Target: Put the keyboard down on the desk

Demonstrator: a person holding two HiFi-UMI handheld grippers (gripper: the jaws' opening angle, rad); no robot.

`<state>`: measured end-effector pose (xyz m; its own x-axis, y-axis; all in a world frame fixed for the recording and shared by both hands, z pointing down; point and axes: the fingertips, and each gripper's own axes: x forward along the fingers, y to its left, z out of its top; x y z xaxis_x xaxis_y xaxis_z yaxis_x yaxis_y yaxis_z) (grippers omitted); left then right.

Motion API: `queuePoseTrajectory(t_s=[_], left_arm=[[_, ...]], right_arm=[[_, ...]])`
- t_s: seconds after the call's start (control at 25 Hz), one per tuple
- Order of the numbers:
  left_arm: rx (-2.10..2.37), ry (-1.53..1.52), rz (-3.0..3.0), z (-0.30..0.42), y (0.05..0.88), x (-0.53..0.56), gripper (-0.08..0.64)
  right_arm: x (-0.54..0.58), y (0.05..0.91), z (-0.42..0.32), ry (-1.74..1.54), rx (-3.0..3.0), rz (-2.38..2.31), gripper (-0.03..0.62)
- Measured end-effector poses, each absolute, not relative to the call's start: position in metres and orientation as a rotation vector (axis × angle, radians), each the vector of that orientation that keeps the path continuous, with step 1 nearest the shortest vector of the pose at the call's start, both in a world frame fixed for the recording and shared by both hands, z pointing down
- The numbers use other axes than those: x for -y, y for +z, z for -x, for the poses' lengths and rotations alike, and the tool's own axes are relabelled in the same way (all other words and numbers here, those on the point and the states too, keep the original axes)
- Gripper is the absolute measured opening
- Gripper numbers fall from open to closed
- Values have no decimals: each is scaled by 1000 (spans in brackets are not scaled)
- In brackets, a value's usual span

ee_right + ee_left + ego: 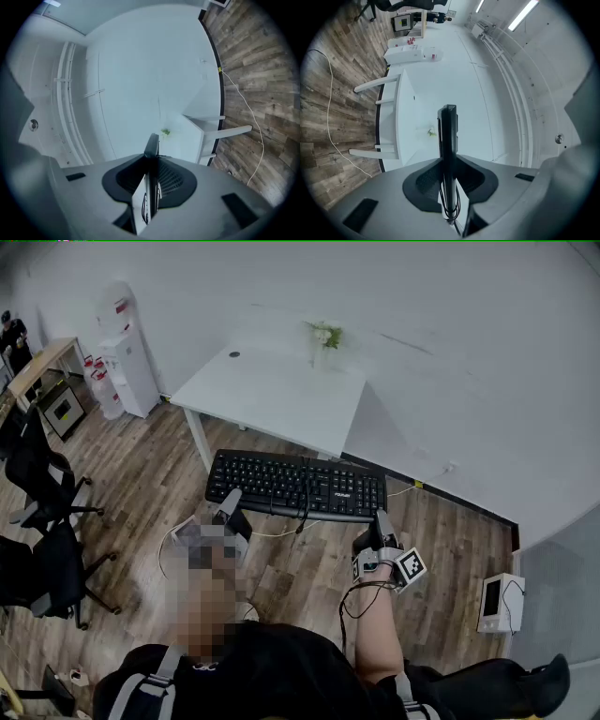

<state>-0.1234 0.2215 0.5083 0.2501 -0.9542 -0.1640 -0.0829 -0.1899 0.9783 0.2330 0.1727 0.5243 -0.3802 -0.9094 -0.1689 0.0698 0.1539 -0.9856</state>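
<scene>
Currently the keyboard (295, 486) hangs in the air over the wood floor (141, 474), just short of the near edge of the white table (272, 395). The left gripper (230, 501) pinches its left end and the right gripper (382, 518) its right end. Lift done, by the look of it. Left to do: carry forward, lower onto the table, release.

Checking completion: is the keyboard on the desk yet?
No: keyboard hangs over floor, short of the desk, held by left gripper and right gripper.
</scene>
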Motion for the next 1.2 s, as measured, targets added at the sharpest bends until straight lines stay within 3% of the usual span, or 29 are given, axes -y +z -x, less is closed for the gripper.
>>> queuePoseTrajectory(t_s=[0.68, 1.2], left_arm=[[1004, -1106, -1518, 119, 510, -224, 80], [986, -1083, -1533, 196, 509, -189, 80]], right_arm=[[-173, 523, -235, -1362, -1553, 831, 81], [-147, 527, -159, -1365, -1526, 861, 81]])
